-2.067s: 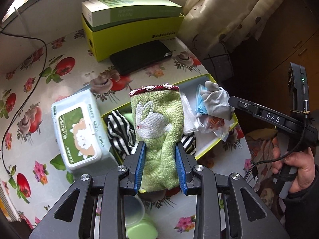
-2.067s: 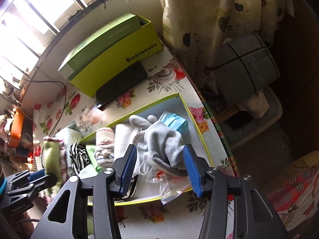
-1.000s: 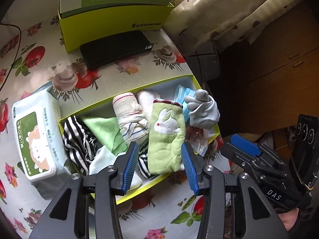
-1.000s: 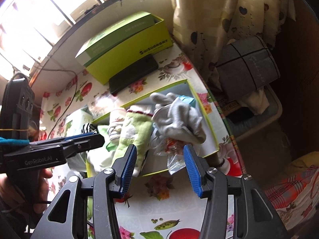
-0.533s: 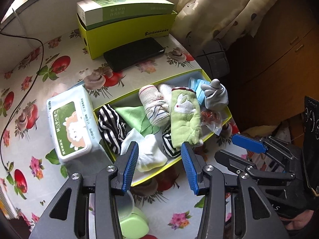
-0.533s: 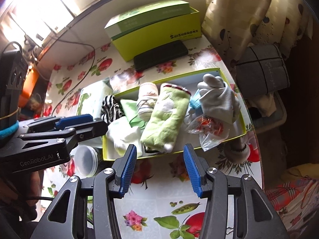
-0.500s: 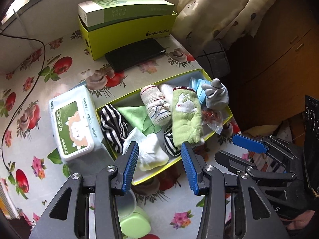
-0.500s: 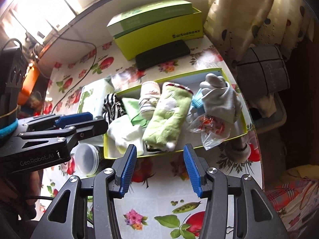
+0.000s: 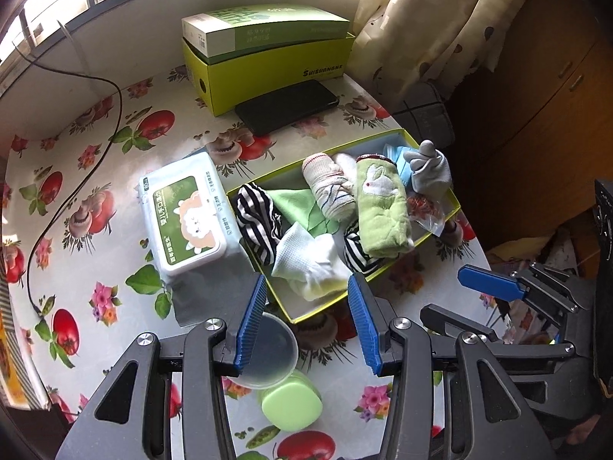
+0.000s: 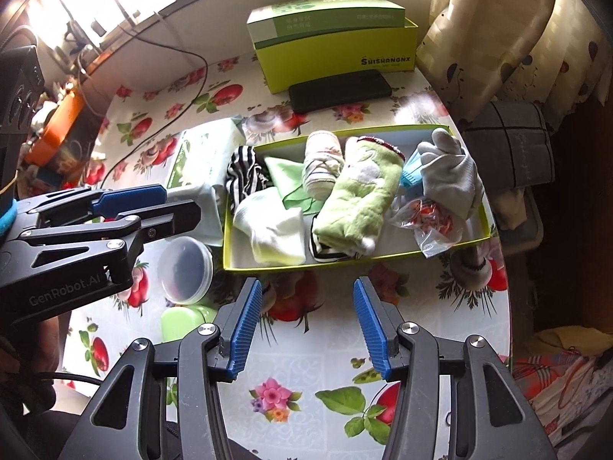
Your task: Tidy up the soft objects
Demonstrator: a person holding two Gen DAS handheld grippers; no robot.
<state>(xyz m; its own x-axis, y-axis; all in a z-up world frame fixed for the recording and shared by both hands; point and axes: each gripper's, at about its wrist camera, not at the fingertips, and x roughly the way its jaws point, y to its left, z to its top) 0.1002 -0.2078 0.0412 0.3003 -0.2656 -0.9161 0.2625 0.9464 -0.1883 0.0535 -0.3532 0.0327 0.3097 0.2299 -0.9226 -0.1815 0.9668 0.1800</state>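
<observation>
A shallow yellow-green box (image 9: 456,202) (image 10: 387,258) on the flowered table holds the soft things: a green rabbit towel (image 9: 381,209) (image 10: 358,199), a grey glove (image 9: 429,170) (image 10: 452,176), a rolled bandage-like sock (image 9: 329,188) (image 10: 322,166), striped cloth (image 9: 254,218), white socks (image 9: 310,264) (image 10: 274,230) and a green cloth (image 9: 295,201). My left gripper (image 9: 308,322) (image 10: 153,207) is open and empty, held back from the box's near left corner. My right gripper (image 10: 306,327) (image 9: 479,299) is open and empty in front of the box.
A wet-wipes pack (image 9: 184,214) lies left of the box. A clear lid (image 9: 270,352) (image 10: 186,270) and a green soap-like case (image 9: 291,404) lie near the front. A black phone (image 9: 287,105) and stacked green boxes (image 9: 268,57) stand behind. A cable (image 9: 76,176) runs at the left. The table edge drops off at the right.
Both grippers let go of the towel and the glove, which now lie in the box. Both have drawn back toward the table's front, open.
</observation>
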